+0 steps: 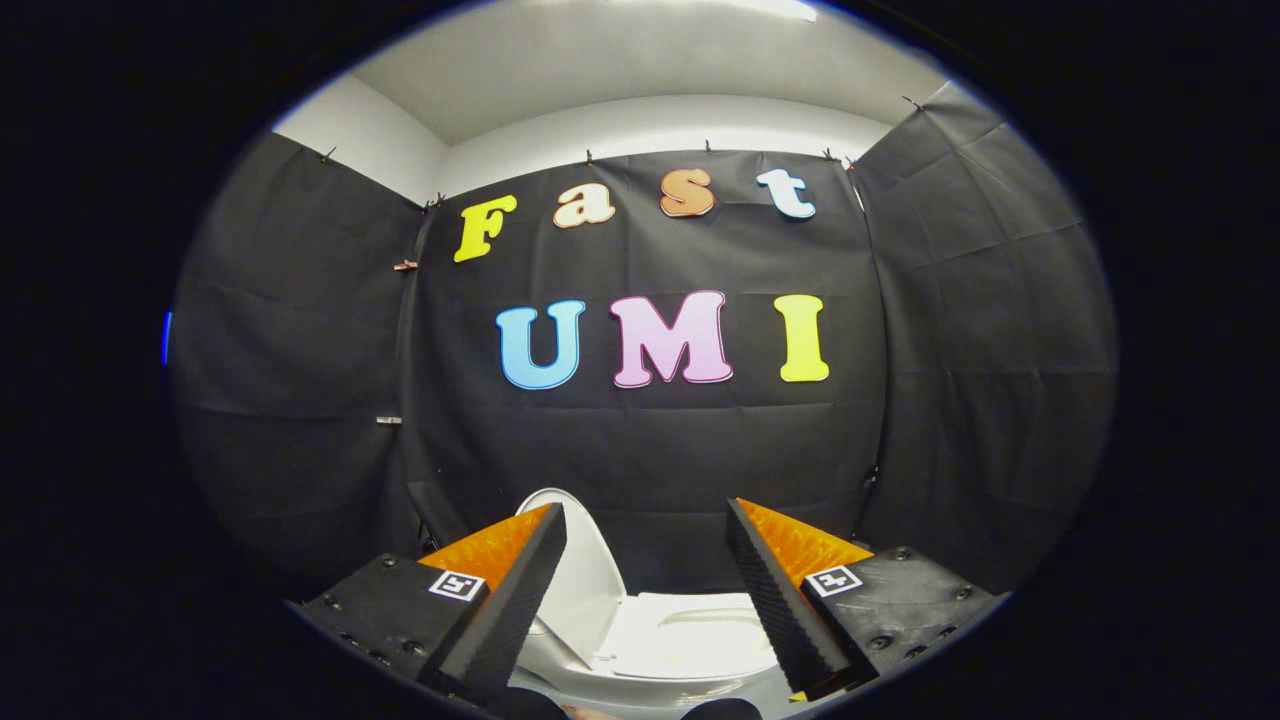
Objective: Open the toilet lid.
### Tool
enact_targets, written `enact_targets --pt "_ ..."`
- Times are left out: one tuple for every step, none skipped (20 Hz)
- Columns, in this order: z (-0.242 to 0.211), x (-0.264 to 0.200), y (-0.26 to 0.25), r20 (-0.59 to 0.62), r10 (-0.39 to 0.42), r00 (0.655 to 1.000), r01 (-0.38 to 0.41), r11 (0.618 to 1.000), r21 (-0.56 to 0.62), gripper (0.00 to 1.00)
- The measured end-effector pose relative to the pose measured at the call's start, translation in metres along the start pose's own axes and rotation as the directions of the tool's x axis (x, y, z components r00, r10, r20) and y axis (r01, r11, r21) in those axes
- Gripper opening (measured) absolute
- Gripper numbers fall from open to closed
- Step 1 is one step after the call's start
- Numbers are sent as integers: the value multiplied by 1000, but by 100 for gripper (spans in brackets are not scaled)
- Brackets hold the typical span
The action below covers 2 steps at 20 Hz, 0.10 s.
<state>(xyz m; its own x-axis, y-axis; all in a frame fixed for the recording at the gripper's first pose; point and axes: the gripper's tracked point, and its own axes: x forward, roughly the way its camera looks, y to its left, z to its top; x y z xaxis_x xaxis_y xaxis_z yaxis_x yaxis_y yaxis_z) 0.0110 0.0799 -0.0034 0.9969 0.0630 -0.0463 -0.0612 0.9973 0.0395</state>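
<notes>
A white toilet (690, 640) stands low down, just beyond the fingers and partly framed by them. Its lid (585, 580) is raised, standing upright and leaning to the left behind the left finger, which hides part of it. The seat and the bowl opening show between the two fingers. My gripper (647, 515) is open, its fingers wide apart, with nothing between them. It hovers above and in front of the toilet, apart from the lid.
Black cloth walls (650, 430) close in the booth behind the toilet and on both sides. White wall and ceiling (650, 70) show above the cloth.
</notes>
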Motion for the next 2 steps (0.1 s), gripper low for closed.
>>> enact_targets --pt "0 1 0 -1 0 1000 0 1000 -1 100" --pt "0 1 1 -1 1 1000 -1 1000 -1 100"
